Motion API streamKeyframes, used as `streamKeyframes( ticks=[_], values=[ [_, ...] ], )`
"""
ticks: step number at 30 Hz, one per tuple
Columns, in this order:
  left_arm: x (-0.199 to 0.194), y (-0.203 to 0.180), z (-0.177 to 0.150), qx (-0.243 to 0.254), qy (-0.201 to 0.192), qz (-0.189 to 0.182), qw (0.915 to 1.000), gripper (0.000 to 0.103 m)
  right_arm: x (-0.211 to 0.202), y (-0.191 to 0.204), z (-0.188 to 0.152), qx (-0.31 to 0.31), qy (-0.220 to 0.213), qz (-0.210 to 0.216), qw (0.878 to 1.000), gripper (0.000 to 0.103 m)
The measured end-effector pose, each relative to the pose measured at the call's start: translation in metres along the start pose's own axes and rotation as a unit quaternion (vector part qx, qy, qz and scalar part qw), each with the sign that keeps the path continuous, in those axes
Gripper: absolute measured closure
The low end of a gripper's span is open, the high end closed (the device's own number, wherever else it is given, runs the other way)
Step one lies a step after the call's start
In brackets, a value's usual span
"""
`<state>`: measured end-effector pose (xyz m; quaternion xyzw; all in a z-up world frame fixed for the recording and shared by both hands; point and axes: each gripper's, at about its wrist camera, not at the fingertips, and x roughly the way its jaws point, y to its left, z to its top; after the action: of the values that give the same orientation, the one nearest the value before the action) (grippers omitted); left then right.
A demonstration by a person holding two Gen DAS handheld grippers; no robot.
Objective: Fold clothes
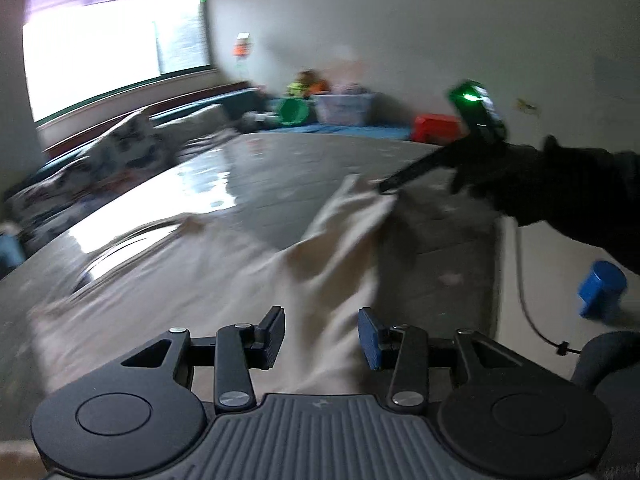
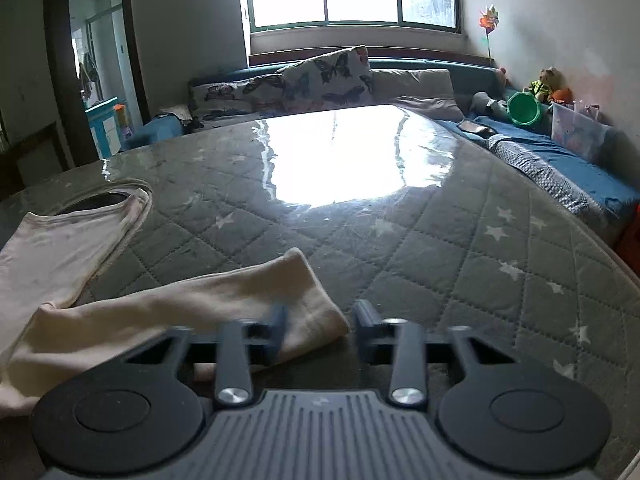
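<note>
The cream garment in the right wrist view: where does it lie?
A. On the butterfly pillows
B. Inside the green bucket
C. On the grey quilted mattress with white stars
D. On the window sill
C: the cream garment is spread over the grey quilted mattress, far in front of the pillows and the green bucket.

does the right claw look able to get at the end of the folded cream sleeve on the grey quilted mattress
Probably yes: the right claw sits right at the cream sleeve end, jaws apart and not gripping it, with only bare grey quilted mattress around it.
</note>
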<state>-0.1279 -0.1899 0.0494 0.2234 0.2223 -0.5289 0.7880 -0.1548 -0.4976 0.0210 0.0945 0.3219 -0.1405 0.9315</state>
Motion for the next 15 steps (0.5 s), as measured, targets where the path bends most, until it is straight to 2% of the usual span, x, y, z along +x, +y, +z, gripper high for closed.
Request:
streamKeyframes(
  ticks=[5, 7, 8, 9, 11, 14, 15],
  values=[
    [0.048, -0.023, 0.013, 0.050, 0.036, 0.010, 0.9980, 0.063, -0.013, 0.006, 0.010, -0.014, -0.014, -0.007, 1.000, 0.094],
    [0.060, -0.026, 0.013, 0.057, 0.046, 0.011, 0.9972, 0.075, -0.020, 0.010, 0.016, -0.027, -0.026, -0.010, 0.999, 0.094],
    [0.064, -0.026, 0.011, 0.056, 0.051, 0.008, 0.9971, 0.088, -0.023, 0.013, 0.019, -0.034, -0.031, -0.012, 0.999, 0.094],
    [0.066, -0.027, 0.010, 0.059, 0.051, 0.007, 0.9970, 0.092, -0.026, 0.015, 0.023, -0.041, -0.038, -0.015, 0.998, 0.094],
    [0.064, -0.029, 0.007, 0.067, 0.045, 0.004, 0.9968, 0.096, -0.031, 0.020, 0.030, -0.056, -0.051, -0.022, 0.997, 0.094],
    [0.054, -0.031, 0.004, 0.080, 0.025, -0.009, 0.9964, 0.096, -0.036, 0.024, 0.035, -0.069, -0.068, -0.033, 0.995, 0.093],
    [0.051, -0.031, 0.004, 0.083, 0.019, -0.012, 0.9963, 0.096, -0.032, 0.022, 0.035, -0.067, -0.060, -0.038, 0.995, 0.086]
  ],
)
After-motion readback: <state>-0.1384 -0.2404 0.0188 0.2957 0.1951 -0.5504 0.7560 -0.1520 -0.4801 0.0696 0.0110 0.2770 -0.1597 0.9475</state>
